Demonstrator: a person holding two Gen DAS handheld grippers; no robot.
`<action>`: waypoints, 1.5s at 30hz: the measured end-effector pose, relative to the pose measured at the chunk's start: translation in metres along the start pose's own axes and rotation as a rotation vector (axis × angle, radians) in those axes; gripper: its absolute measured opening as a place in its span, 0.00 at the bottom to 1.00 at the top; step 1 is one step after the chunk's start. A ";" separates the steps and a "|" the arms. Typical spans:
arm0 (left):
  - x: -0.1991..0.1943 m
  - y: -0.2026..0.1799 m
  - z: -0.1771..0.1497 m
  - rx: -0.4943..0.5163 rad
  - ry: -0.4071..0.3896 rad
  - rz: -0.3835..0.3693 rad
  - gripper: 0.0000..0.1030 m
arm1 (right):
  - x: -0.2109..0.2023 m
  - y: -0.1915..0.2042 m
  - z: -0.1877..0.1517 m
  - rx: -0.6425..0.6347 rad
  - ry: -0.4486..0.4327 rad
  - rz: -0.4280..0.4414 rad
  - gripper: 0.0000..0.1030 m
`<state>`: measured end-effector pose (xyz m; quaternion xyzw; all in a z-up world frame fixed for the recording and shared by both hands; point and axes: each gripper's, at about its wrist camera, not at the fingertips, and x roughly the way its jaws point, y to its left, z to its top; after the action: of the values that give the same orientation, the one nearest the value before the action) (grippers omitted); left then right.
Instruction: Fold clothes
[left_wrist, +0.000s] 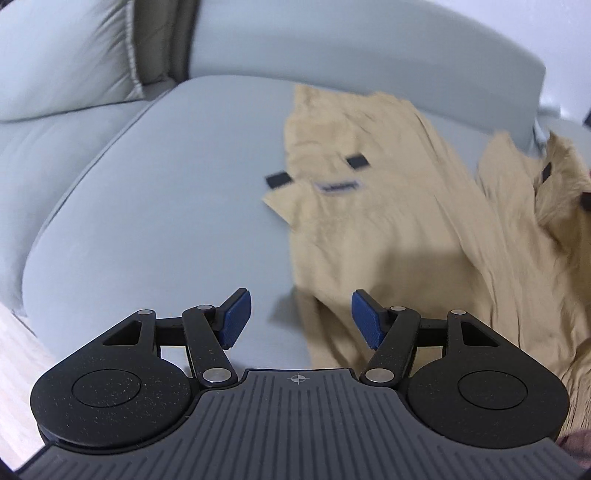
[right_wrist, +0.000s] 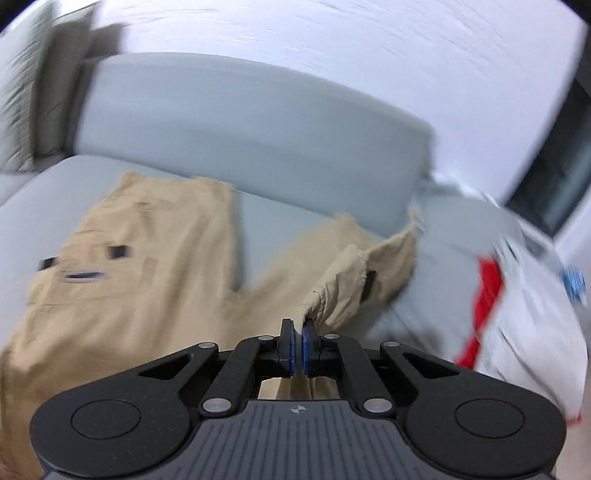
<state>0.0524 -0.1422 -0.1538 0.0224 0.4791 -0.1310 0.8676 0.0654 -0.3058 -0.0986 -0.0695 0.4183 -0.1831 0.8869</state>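
Home living room: grey sofa

No readable text, brand, number or label in either view.

The khaki trousers carry a small dark rectangular tag near the waistband, but motion blur smears whatever is printed on it; in the right wrist view the same tag is only a dark streak. The sole sign that can be made out is a small crosshair mark moulded on the ribbed grey body of the left gripper, and a matching crosshair mark on the right gripper's body. Neither mark carries letters or digits.
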 end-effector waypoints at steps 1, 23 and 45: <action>0.000 0.010 0.002 -0.030 -0.009 -0.001 0.64 | -0.004 0.017 0.006 -0.025 -0.004 0.022 0.04; 0.008 0.063 -0.012 -0.222 0.027 -0.102 0.58 | -0.037 0.106 0.006 -0.040 0.018 0.455 0.37; 0.003 0.002 -0.008 -0.077 0.019 -0.170 0.61 | -0.100 0.085 -0.124 -0.116 0.066 0.531 0.40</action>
<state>0.0477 -0.1400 -0.1614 -0.0507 0.4921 -0.1855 0.8490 -0.0654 -0.1853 -0.1301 -0.0018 0.4605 0.0780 0.8842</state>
